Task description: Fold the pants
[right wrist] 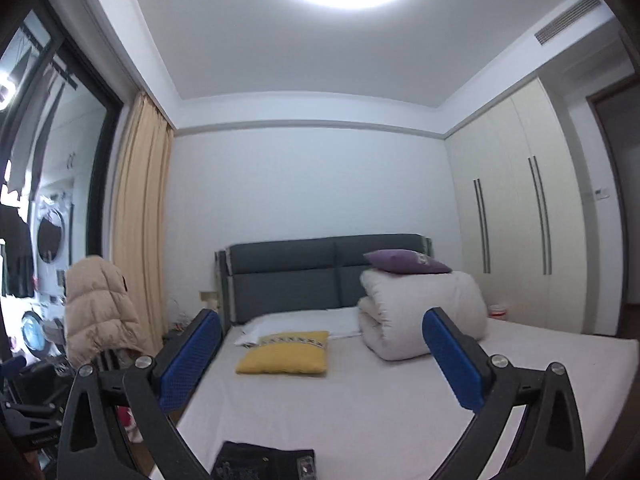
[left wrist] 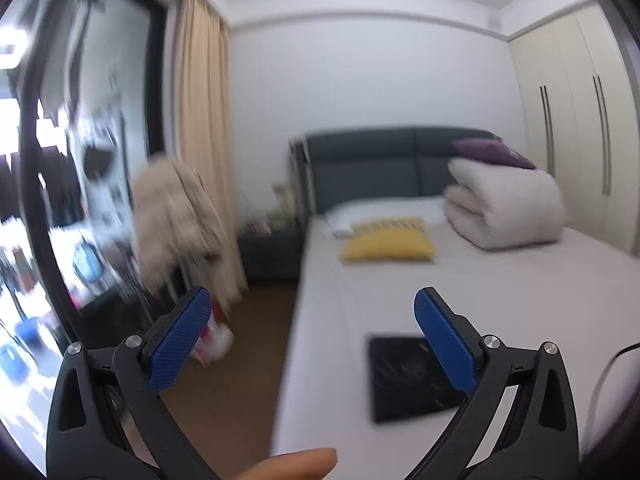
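Hovering clear: left gripper (left wrist: 312,310) and right gripper (right wrist: 322,332) jaws spread, empty; nudging the folded pants (left wrist: 408,380) could undo the stack.

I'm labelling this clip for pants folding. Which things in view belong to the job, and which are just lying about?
Belongs to the job:
dark pants, folded on the bed
left gripper, open
right gripper, open

Just lying about:
yellow cushion
rolled white duvet
purple pillow
beige puffer jacket
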### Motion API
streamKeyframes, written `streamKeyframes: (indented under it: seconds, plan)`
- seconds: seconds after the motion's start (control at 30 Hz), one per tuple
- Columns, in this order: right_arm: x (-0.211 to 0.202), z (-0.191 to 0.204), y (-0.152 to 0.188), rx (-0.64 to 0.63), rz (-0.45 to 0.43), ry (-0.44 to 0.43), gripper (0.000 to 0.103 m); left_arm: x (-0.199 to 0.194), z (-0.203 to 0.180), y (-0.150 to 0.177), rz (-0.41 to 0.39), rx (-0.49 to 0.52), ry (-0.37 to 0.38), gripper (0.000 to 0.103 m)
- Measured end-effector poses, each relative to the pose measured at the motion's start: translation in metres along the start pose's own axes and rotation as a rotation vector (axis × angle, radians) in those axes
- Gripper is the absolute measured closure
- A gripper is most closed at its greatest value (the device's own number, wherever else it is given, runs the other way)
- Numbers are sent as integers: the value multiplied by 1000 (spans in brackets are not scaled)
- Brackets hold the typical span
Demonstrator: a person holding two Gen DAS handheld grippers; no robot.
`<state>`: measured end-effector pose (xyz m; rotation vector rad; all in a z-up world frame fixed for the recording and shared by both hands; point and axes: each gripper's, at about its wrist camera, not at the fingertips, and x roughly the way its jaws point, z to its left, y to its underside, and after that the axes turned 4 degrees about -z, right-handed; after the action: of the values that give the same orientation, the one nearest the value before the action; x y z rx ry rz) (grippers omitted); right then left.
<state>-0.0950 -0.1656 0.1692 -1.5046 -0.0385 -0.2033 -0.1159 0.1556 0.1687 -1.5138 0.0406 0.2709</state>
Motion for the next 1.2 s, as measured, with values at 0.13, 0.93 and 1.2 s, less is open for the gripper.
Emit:
streamKeyframes:
  seconds: [0.13,0.93,1.2]
  plan:
    - [1,10,18,6,120,29,0,24,-11,32,158,-31,37,0]
    - [36,22,193,-1,751,35,0,151,-65,191,518,-39,57,0]
    - [38,25,197,-12,778,17,0,153,-67,198,545,-36,51,0]
